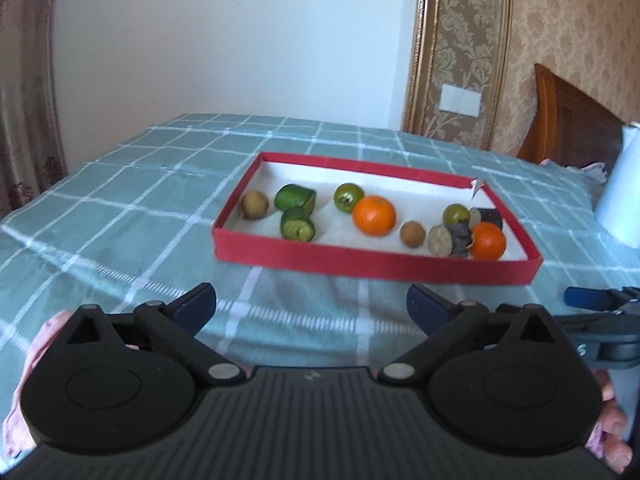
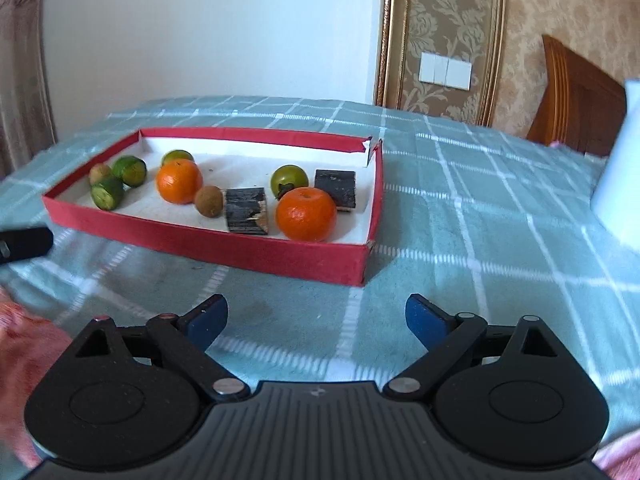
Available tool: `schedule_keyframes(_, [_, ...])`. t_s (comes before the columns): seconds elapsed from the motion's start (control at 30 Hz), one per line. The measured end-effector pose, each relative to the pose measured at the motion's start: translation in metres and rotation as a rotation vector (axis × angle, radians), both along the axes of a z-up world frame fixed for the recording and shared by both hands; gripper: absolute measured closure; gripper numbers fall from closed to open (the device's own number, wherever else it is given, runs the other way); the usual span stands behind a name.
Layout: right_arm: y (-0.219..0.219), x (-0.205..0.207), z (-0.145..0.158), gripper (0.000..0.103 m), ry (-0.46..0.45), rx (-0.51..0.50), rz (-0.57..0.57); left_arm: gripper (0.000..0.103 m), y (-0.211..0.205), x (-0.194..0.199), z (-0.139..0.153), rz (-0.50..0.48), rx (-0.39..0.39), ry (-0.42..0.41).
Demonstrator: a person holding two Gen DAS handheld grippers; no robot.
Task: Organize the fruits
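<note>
Both my left gripper [image 1: 311, 312] and right gripper [image 2: 316, 320] hung with jaws wide and empty over the checked cloth [image 2: 480, 208], the fruit all lying in the red tray [image 2: 208, 246] at twelve o'clock. The near orange [image 2: 306, 214] sat touching a dark block [image 2: 246, 211] at its nine, so I judged a careless grab could nudge both. It might also roll the round fruit or shove the light tray.

Both wrist cameras sit low over the checked tablecloth [image 1: 120, 216], facing the far wall. The left view looks at the red tray [image 1: 372, 258] head-on; the right views it from further right. Both share the tray.
</note>
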State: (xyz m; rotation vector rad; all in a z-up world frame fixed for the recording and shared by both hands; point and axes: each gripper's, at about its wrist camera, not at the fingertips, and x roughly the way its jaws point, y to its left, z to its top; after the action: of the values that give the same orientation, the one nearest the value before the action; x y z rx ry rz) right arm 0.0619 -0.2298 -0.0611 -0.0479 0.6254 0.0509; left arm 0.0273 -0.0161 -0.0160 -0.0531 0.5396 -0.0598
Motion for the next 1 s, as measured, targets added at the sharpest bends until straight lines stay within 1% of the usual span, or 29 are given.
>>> schedule_keyframes(0.07, [0.002, -0.005, 0.0, 0.007, -0.006, 0.004, -0.019, 0.0, -0.001, -0.005, -0.001, 0.007, 0.002, 0.007])
schedule_keyframes(0.17, [0.008, -0.01, 0.0, 0.007, -0.014, -0.017, -0.043, 0.0, -0.002, -0.013, 0.001, 0.003, -0.003, 0.01])
schedule_keyframes(0.33, [0.015, -0.017, 0.005, 0.007, -0.035, -0.008, -0.041, 0.0, -0.011, -0.025, 0.008, 0.009, 0.04, -0.022])
schedule_keyframes(0.57, [0.024, -0.021, 0.009, 0.007, -0.056, -0.012, -0.039, 0.0, -0.013, -0.032, 0.013, 0.01, 0.02, -0.022])
schedule_keyframes(0.73, [0.026, -0.022, 0.01, 0.007, -0.06, -0.009, -0.044, 0.0, -0.018, -0.034, 0.014, 0.008, 0.049, -0.026])
schedule_keyframes(1.0, [0.028, -0.024, 0.009, 0.007, -0.059, -0.004, -0.044, 0.0, -0.024, -0.04, 0.018, -0.014, 0.069, -0.051])
